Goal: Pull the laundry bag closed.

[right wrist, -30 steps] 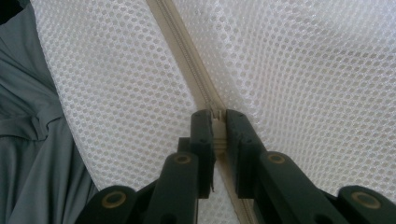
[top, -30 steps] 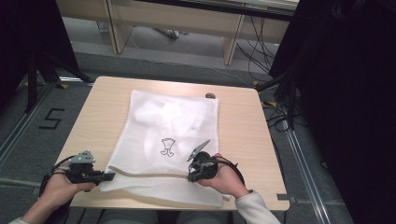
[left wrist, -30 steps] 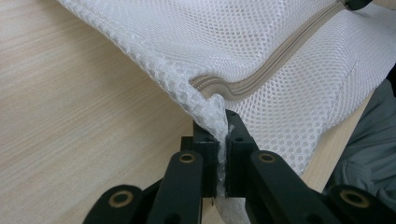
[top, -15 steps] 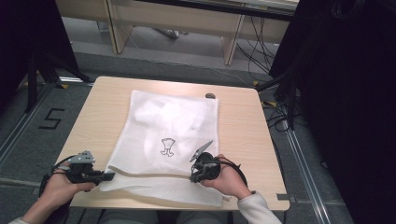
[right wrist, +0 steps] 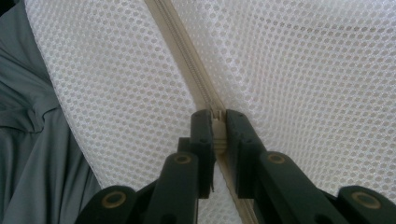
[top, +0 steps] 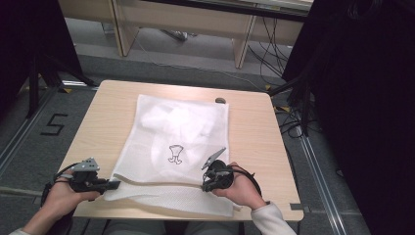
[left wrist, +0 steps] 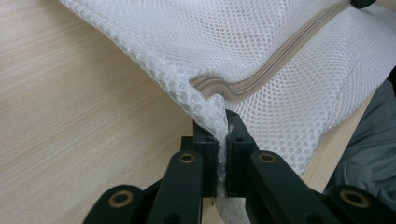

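Note:
A white mesh laundry bag (top: 176, 132) lies flat on the wooden table (top: 107, 112), with white cloth inside and a small dark print (top: 175, 154) on it. A beige zipper (top: 156, 183) runs along its near edge. My left gripper (top: 113, 184) is shut on the bag's near-left corner, and the mesh bunches between the jaws (left wrist: 222, 126) right by the zipper's end (left wrist: 275, 58). My right gripper (top: 208, 183) is farther right on the same edge, shut on the zipper's pull (right wrist: 215, 116) with the zipper tape (right wrist: 187, 60) running straight ahead of it.
A small dark object (top: 220, 101) sits at the table's far edge. Wooden furniture legs and loose cables (top: 274, 54) stand beyond the table. A floor mark "5" (top: 54, 125) lies to the left. The person's grey clothing (right wrist: 28, 140) is close below the bag's near edge.

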Motion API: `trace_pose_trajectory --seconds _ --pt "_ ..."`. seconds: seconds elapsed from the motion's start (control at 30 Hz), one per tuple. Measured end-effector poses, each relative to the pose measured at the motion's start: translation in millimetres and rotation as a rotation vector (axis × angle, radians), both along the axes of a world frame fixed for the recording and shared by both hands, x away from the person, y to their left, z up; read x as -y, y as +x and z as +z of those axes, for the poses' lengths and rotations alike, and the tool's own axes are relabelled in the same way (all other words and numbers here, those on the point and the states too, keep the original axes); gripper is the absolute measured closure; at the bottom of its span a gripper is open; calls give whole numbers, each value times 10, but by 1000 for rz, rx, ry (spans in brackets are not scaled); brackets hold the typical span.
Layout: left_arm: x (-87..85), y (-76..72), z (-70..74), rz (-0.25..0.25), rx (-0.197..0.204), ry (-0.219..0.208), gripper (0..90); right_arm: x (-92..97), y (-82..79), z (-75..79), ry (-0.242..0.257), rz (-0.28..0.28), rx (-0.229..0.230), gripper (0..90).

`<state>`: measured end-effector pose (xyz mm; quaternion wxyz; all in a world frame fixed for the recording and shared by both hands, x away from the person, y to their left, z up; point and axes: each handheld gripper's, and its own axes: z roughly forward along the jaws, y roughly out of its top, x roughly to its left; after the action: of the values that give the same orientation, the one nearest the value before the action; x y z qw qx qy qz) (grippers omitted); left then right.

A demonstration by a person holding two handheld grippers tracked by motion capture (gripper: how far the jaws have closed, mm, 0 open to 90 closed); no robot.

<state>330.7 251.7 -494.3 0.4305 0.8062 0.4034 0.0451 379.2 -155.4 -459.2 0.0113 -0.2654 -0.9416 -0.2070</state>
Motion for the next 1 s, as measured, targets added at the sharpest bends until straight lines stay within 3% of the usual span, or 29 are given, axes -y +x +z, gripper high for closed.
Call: trace_pose_trajectory --seconds 0.77,1.0 --pt "-17 3 11 -1 -10 17 854 108 -17 -4 -9 -12 -2 825" --pt "-11 3 -1 4 1 -1 854 122 -26 -2 -5 -18 -12 825"
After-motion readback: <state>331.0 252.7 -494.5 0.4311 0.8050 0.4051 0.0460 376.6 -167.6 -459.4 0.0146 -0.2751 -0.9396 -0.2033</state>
